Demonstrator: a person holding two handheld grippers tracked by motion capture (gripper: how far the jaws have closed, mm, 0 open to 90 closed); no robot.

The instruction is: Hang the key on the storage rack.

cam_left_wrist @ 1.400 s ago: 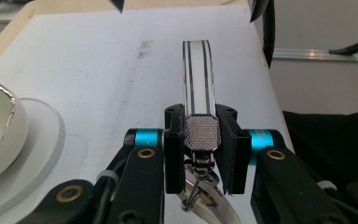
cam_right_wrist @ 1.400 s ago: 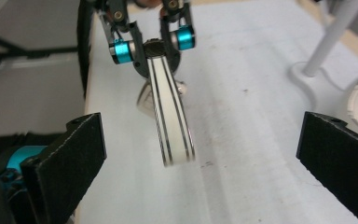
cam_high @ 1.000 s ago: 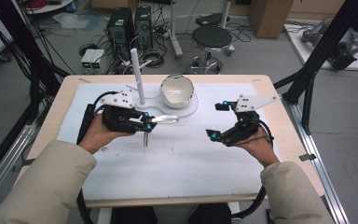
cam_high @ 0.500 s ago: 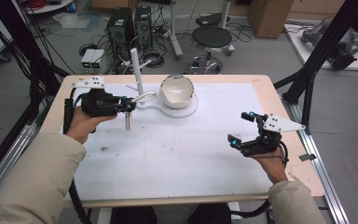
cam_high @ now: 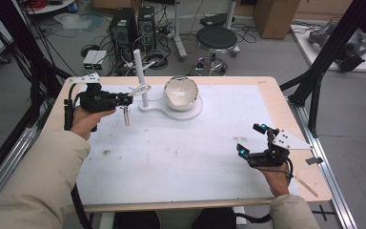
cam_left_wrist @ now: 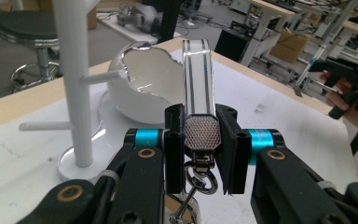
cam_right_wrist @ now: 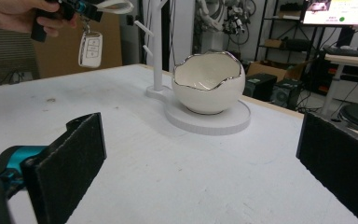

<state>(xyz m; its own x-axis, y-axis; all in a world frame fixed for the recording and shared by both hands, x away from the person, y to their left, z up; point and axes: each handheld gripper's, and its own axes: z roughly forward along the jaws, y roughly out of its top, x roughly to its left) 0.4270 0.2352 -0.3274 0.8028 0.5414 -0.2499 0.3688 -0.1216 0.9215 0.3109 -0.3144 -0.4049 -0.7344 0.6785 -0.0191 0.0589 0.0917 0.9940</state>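
Two grippers work over a white mat [cam_high: 181,162] on a wooden table [cam_high: 276,95]. Most of the mat lies bare, with wide open room across its middle and near edge. The left gripper [cam_high: 124,100] hangs above the mat's far left part, jaws closed on a striped strap [cam_left_wrist: 196,74]. A metal clip and ring join the strap to a car key fob [cam_right_wrist: 89,48], white with buttons, which dangles clear of the mat. Just beside it stands a white peg stand [cam_high: 140,76], its base touching a plate that carries an egg-shaped bowl [cam_high: 181,93] with a jagged silver rim. The right gripper [cam_high: 252,140] hovers near the mat's right edge, well apart, jaws wide open and empty.
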